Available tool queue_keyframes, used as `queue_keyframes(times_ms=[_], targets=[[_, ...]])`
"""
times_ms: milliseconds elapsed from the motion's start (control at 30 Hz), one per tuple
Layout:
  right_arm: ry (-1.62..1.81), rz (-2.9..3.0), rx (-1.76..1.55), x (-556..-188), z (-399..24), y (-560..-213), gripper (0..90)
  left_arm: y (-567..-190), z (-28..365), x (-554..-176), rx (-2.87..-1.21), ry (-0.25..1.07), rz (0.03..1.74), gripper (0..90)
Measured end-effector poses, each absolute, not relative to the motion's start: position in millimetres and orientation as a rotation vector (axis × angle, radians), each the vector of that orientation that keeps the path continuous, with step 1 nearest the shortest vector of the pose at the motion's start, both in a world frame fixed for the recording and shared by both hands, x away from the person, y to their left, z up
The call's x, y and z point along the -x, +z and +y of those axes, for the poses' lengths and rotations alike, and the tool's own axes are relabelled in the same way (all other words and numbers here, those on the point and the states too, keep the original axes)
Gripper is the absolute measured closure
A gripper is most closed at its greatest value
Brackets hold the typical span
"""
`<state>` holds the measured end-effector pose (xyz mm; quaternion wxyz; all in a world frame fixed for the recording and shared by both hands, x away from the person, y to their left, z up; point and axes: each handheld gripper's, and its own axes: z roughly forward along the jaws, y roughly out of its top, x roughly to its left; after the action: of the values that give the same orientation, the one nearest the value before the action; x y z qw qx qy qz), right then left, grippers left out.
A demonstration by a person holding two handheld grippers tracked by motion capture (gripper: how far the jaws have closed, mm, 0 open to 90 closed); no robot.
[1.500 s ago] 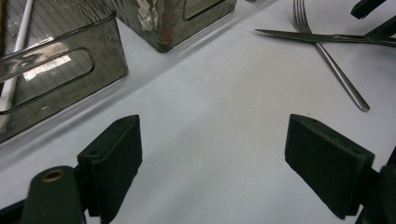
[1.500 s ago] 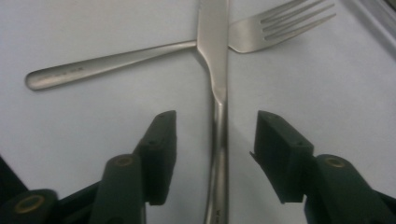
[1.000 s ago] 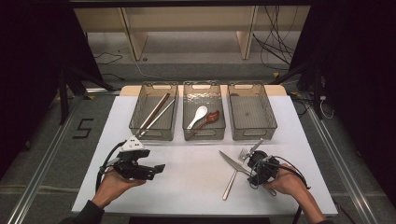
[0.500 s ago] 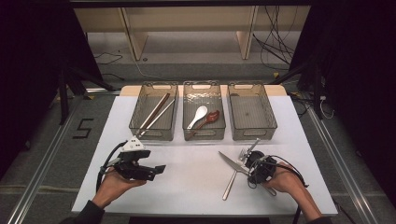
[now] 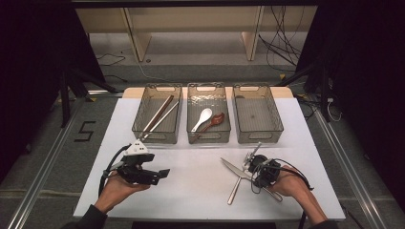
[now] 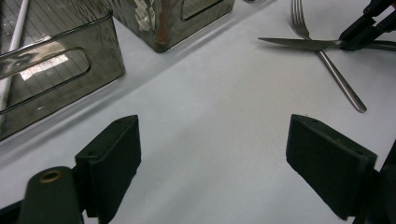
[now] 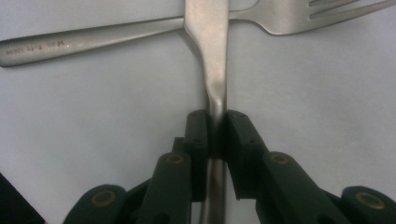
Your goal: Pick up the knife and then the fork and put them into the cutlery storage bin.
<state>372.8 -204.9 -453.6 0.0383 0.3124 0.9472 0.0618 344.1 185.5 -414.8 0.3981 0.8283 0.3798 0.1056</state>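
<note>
A steel knife (image 7: 208, 42) lies on the white table, its blade crossing over a steel fork (image 7: 93, 39). My right gripper (image 7: 215, 121) has just been closing and its pads now press on the knife's handle from both sides. From above, the knife (image 5: 233, 168) and fork (image 5: 235, 191) form an X at the front right, with the right gripper (image 5: 255, 179) just right of the crossing. My left gripper (image 6: 210, 140) is open over bare table at the front left (image 5: 162, 175), nothing between its jaws. It looks toward the knife (image 6: 299, 43) and fork (image 6: 336, 77).
Three clear bins stand in a row at the back of the table (image 5: 191, 191). The left bin (image 5: 143, 128) holds chopsticks, the middle bin (image 5: 208, 136) a white spoon and a reddish-brown spoon, and the right bin (image 5: 258, 136) holds nothing. Cables trail from both grippers.
The right gripper's jaws have narrowed onto the knife handle. Both hands have stayed where they were, and the knife and fork lie as before.
</note>
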Motion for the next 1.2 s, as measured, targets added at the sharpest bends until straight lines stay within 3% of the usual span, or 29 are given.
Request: queue_keyframes(times_ms=[367, 1200], targets=[[0.207, 2.907, -0.91, -371, -205, -452, 80.6, -414, 187, -344, -2.09, 0.265, 0.962, 17.6], [0.688, 2.762, -1.013, -385, -219, -408, 80.7, -411, 190, -344, -2.023, 0.252, 0.966, 17.2]])
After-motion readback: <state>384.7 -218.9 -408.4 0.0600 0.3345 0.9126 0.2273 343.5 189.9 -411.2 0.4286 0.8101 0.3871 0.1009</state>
